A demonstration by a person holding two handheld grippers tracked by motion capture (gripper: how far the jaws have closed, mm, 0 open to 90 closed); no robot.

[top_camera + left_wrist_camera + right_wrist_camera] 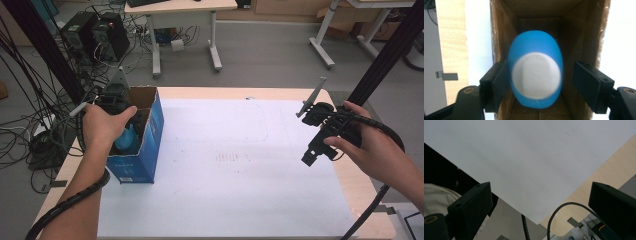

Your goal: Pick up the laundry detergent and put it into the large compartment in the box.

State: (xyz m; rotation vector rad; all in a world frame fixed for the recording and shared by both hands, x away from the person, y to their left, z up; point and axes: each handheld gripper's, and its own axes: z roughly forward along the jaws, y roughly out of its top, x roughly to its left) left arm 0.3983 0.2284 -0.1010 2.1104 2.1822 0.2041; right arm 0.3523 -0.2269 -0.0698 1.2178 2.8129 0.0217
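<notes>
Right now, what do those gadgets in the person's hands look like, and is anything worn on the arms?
Each hand carries a black two-jaw gripper: the left gripper and right gripper have blocky rectangular black pads, and a grey three-cornered plate tops the left. A black ribbed cable trails along each forearm. No sleeves reach the forearms.

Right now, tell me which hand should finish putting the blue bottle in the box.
Left. The left gripper is already over the open box, its jaws either side of the blue bottle. The right gripper hangs far across the table.
</notes>
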